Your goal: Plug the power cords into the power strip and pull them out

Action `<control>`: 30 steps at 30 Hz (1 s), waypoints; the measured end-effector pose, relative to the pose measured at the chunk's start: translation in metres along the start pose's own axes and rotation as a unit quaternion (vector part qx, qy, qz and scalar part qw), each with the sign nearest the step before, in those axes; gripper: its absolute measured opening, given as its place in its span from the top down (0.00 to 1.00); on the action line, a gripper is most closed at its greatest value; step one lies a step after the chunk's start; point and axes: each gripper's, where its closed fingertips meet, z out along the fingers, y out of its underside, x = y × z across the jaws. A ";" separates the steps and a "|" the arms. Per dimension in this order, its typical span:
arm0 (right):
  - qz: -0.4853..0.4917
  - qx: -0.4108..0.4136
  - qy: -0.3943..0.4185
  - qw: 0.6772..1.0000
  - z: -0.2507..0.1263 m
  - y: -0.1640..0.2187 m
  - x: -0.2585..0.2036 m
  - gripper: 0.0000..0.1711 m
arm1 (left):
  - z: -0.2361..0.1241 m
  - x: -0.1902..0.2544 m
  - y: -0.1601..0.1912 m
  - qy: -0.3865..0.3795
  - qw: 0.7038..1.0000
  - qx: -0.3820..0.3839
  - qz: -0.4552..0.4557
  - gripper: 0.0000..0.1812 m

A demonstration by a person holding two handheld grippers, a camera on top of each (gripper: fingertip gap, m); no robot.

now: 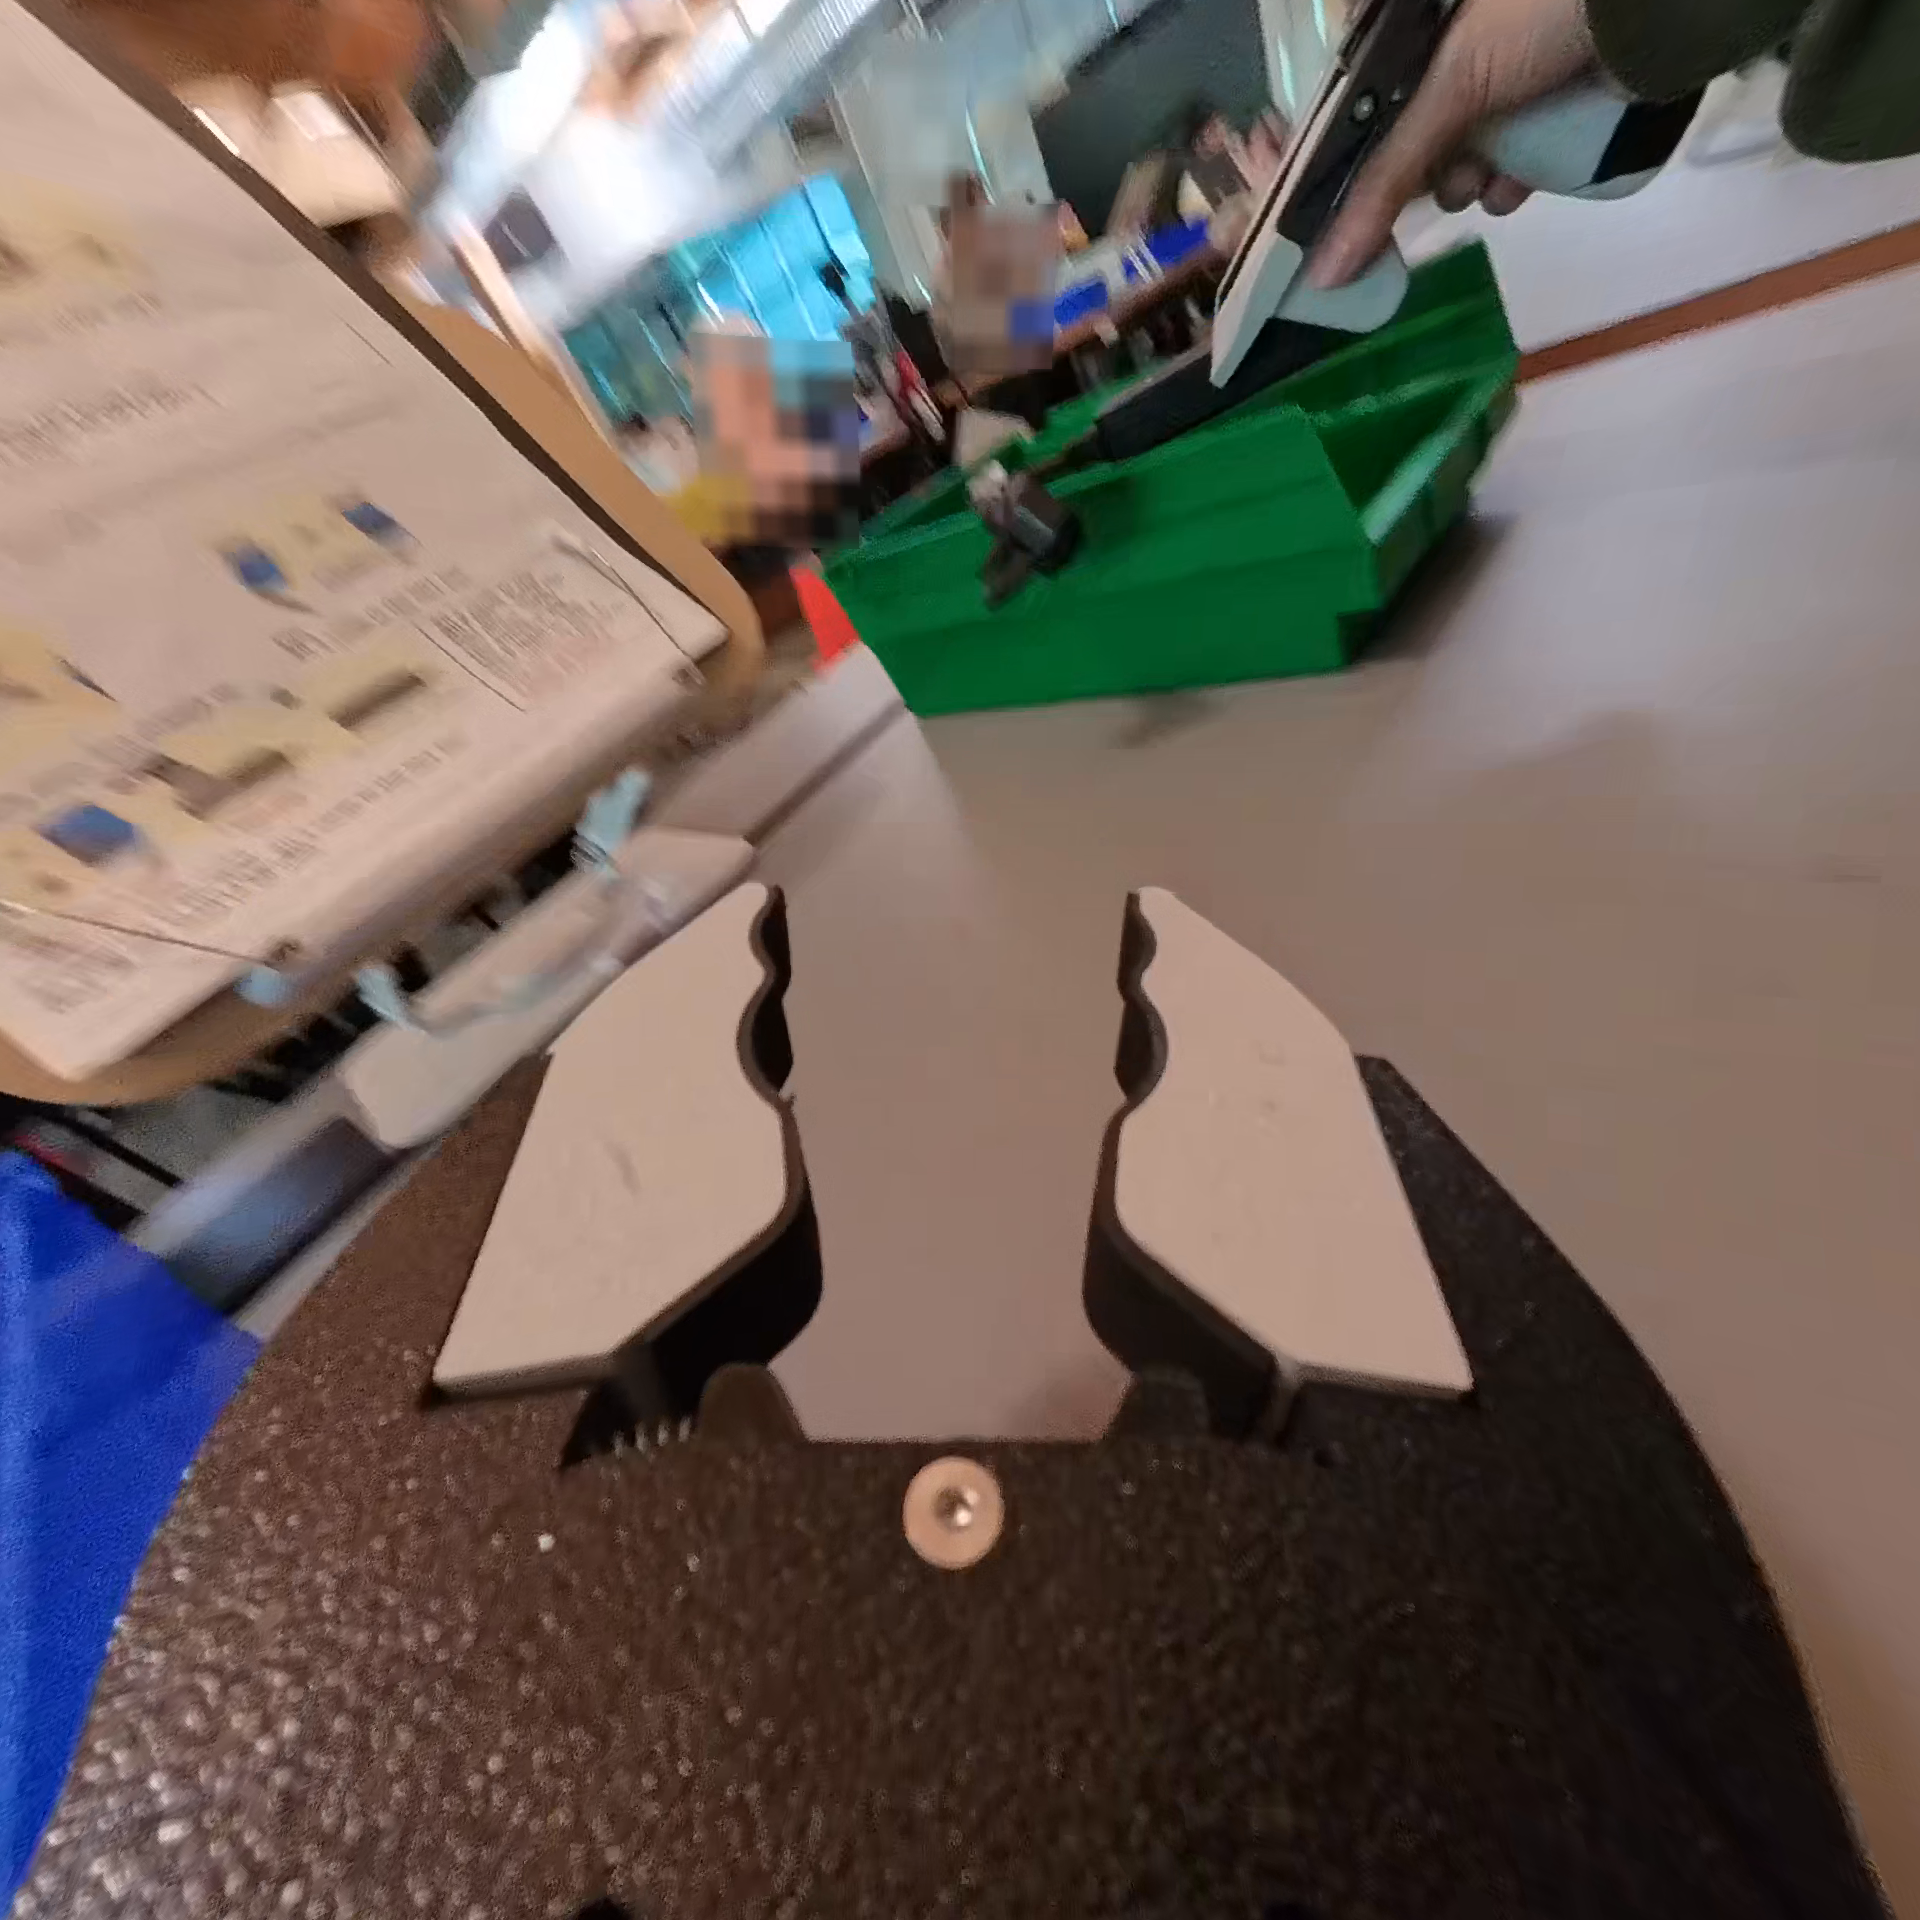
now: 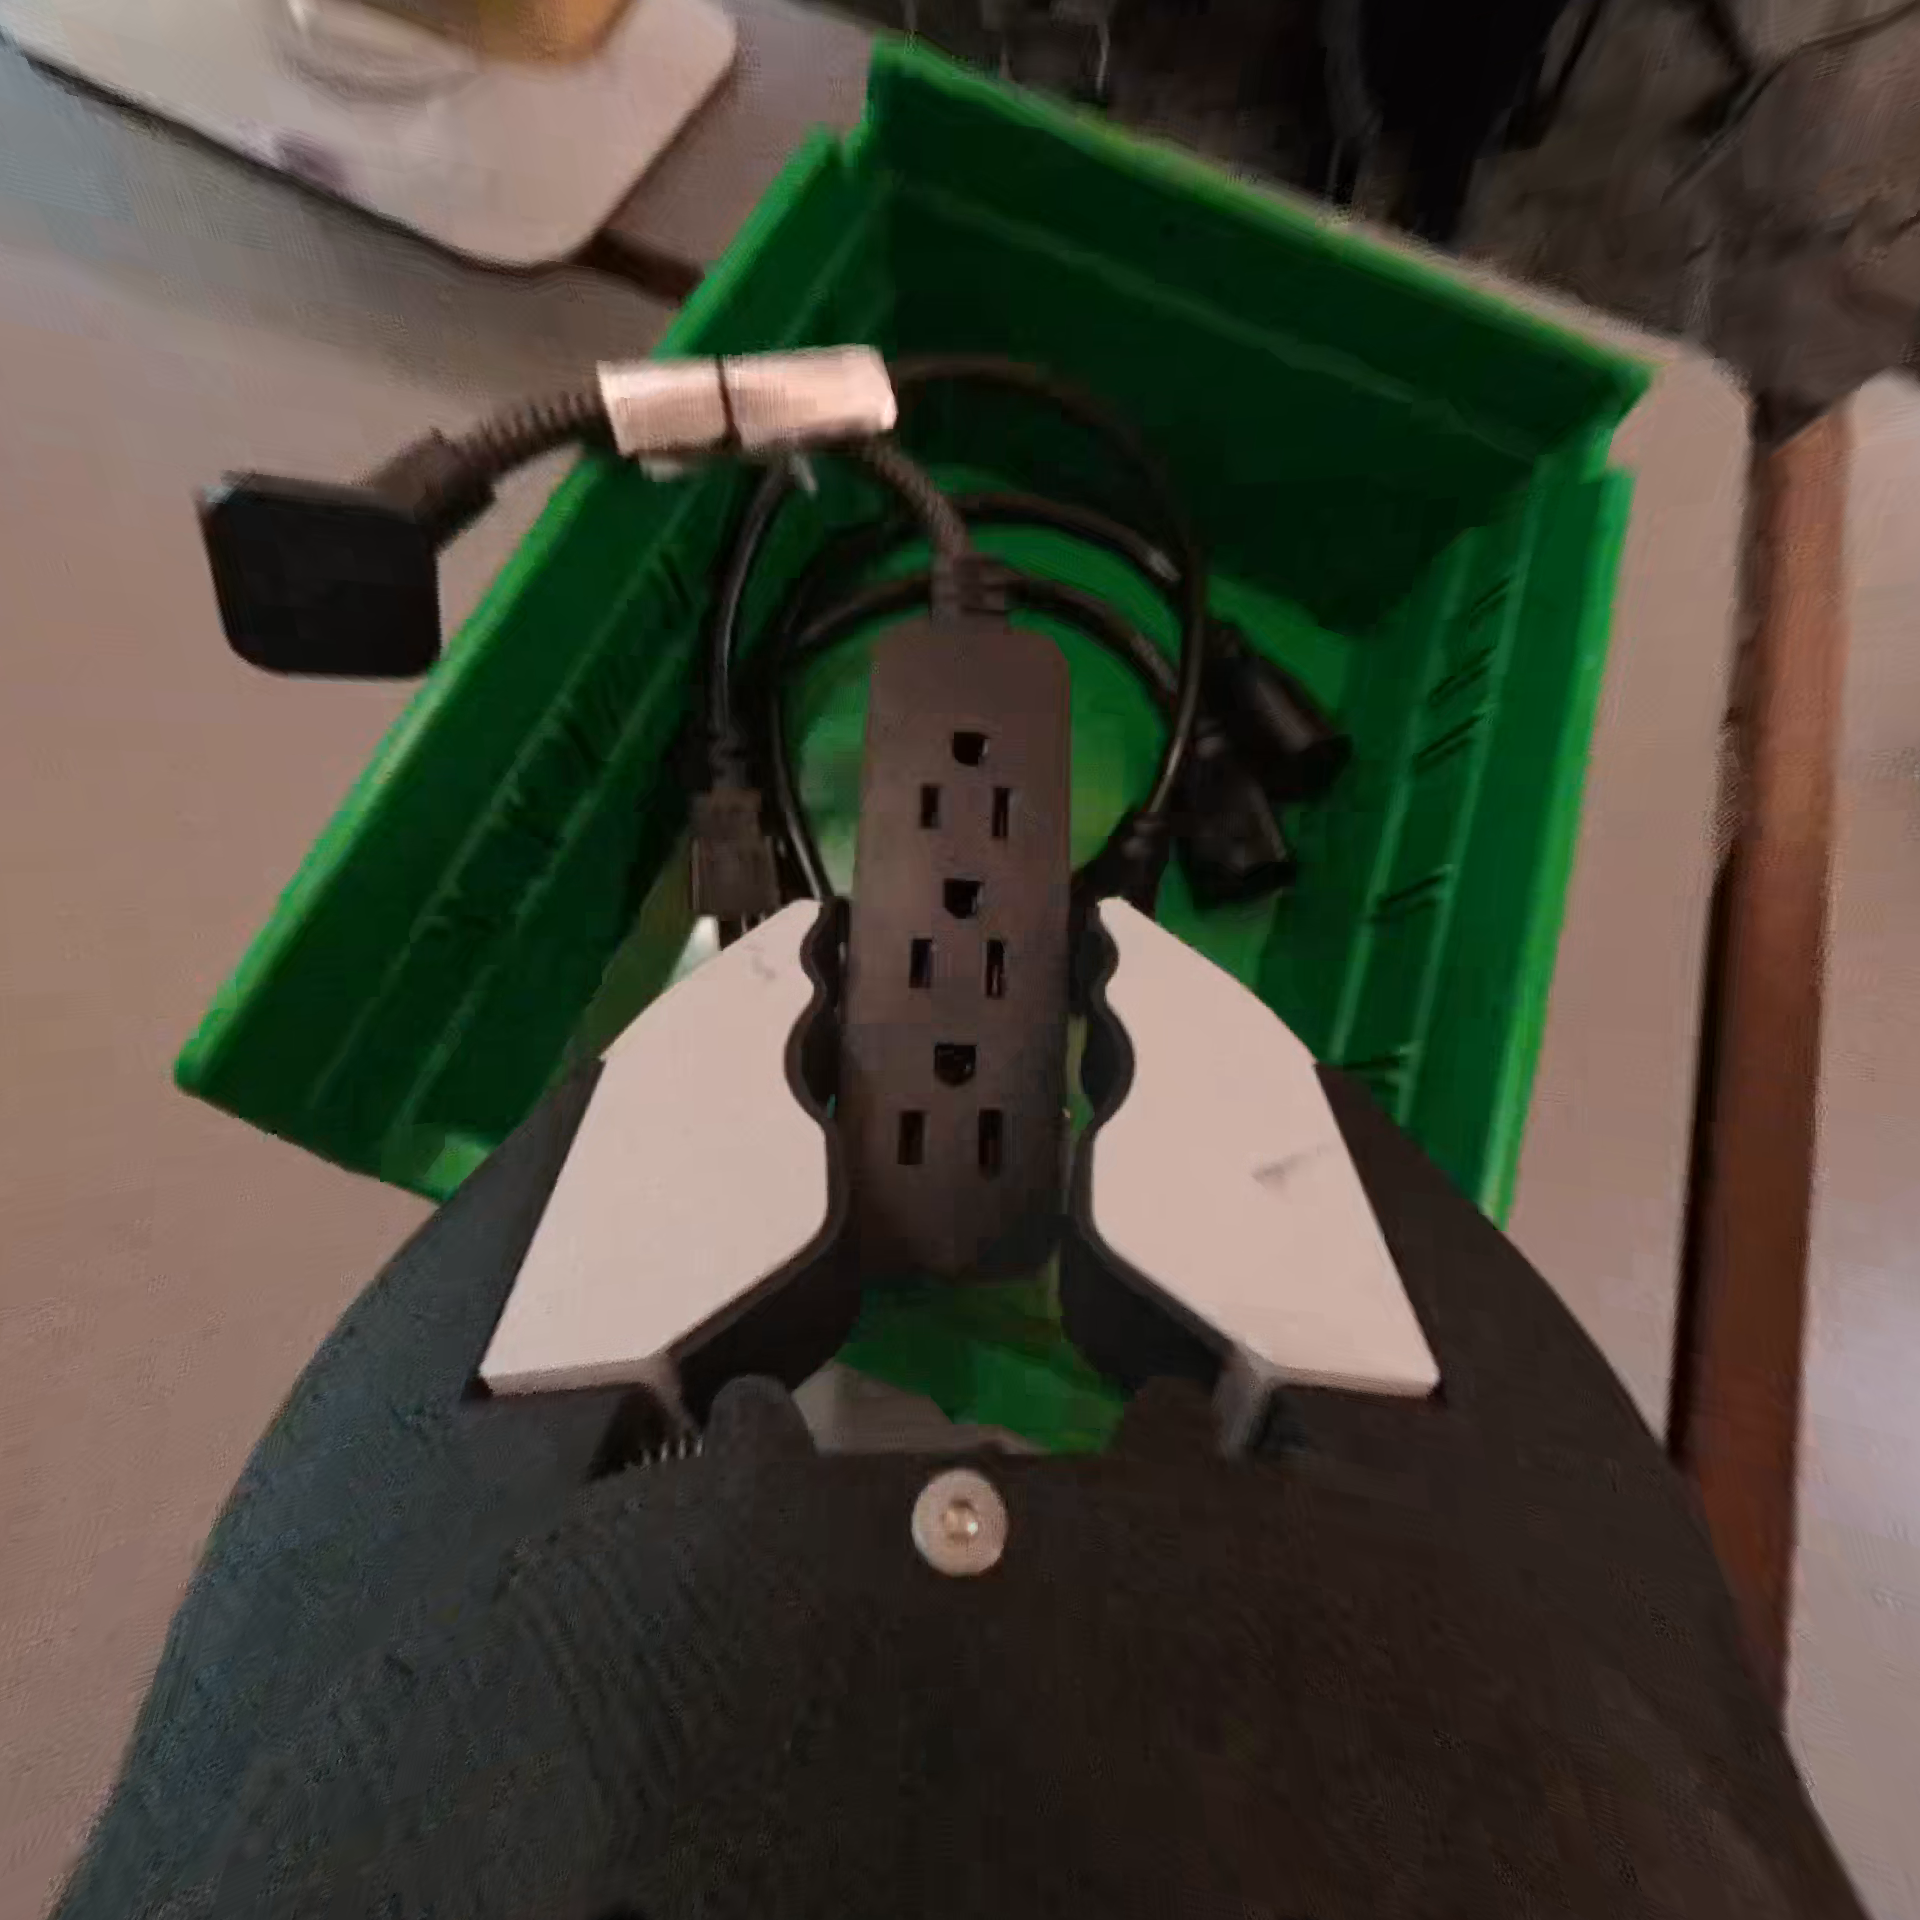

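Note:
My right gripper [image 2: 956, 935] is shut on a black three-outlet power strip [image 2: 961, 821] and holds it over a green bin [image 2: 1299, 343]. The strip's braided cord [image 2: 520, 426] with a white tag [image 2: 743, 400] and flat black plug [image 2: 322, 582] hangs over the bin's left wall. Black power cords [image 2: 1236, 790] lie coiled in the bin. My left gripper [image 1: 951, 914] is open and empty above the grey table [image 1: 1455, 935]. In the left wrist view the green bin [image 1: 1143, 582] sits farther off, and a hand holds the right gripper [image 1: 1299, 239] over it.
A tilted board with a printed sheet [image 1: 260, 571] stands at the left of the left wrist view. A grey pad [image 2: 499, 145] lies on the table beyond the bin. The table's wooden edge [image 2: 1756, 935] runs along the right. Blurred people sit in the background. There is about 35 cm between the tips of the two grippers.

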 end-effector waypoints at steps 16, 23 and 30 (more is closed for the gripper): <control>-0.119 -0.041 0.027 0.992 -0.148 0.091 -0.083 0.45 | -0.137 -0.021 -0.033 0.046 0.977 -0.193 -0.084 0.64; -0.171 -0.034 -0.001 0.985 -0.088 0.037 -0.100 0.42 | -0.031 0.014 -0.051 0.126 0.978 -0.145 -0.086 0.61; -0.166 0.041 0.017 0.985 -0.094 0.026 -0.112 0.39 | 0.064 0.081 -0.059 0.184 0.967 -0.118 -0.135 0.58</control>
